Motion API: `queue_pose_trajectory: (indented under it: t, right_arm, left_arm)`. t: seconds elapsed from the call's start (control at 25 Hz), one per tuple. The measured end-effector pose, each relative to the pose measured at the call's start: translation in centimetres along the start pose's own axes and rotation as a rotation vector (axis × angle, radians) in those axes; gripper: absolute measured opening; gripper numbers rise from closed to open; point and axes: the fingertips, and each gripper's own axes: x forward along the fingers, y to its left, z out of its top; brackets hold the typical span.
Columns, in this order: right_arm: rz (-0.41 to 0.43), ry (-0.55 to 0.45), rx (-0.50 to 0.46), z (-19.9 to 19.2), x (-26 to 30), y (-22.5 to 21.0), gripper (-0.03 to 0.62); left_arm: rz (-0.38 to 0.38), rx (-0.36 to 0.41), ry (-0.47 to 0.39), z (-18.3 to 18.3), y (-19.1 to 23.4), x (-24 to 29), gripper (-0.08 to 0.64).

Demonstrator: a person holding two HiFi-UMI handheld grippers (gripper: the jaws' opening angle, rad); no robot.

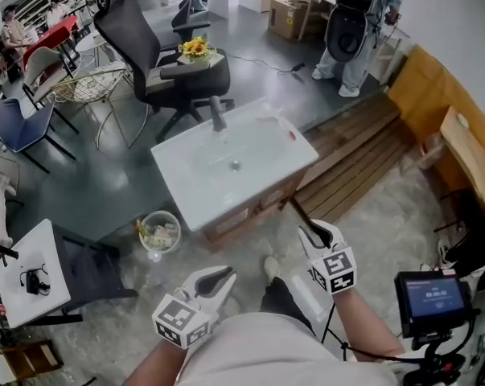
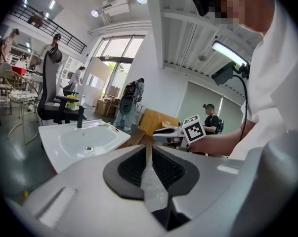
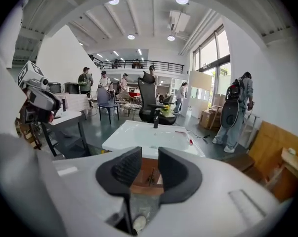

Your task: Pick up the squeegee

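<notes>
I cannot make out a squeegee for certain. A small red-tipped item (image 1: 291, 135) lies on the right rim of the white sink (image 1: 186, 195), and a thin dark bar (image 1: 295, 211) leans at the wooden cabinet's front corner. My left gripper (image 1: 218, 278) hangs low at the left, well short of the sink, its jaws only a thin slit apart and empty (image 2: 148, 149). To the right, my right gripper (image 1: 313, 233) sits just in front of the cabinet. Its jaws (image 3: 149, 154) are open with nothing between them, and the cabinet front shows through the gap.
A black faucet (image 1: 217, 112) stands at the sink's back. Behind it is an office chair (image 1: 137, 47) with flowers. A round bin (image 1: 159, 232) sits left of the cabinet, a white side table (image 1: 33, 280) farther left. Wooden slats (image 1: 363, 151) lie right; a person (image 1: 359, 22) stands beyond.
</notes>
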Motion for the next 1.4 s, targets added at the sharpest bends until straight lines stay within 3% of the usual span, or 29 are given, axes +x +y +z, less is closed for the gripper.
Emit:
queue_pose_trajectory:
  t: [0.24, 0.4, 0.72, 1.12, 1.4]
  right_arm:
    - [0.015, 0.009, -0.018, 1.4, 10.8, -8.4, 0.123]
    - [0.038, 0.015, -0.039, 2.2, 18.2, -14.3, 0.124]
    - [0.078, 0.085, -0.073, 1.1, 32.2, -23.6, 0.128]
    - [0.066, 0.153, -0.062, 0.2, 45.3, -28.2, 0.160]
    - [0.043, 0.181, -0.061, 0.1, 48.5, -29.2, 0.160]
  left_arm:
    - [0.123, -0.046, -0.019, 2.6, 5.9, 5.1, 0.046]
    - [0.183, -0.053, -0.064, 6.3, 8.6, 9.8, 0.046]
    - [0.349, -0.084, -0.095, 11.4, 13.1, 16.1, 0.046]
    - [0.516, -0.122, -0.073, 12.3, 18.1, 17.4, 0.046]
    - [0.578, -0.131, -0.064, 13.0, 19.0, 16.7, 0.046]
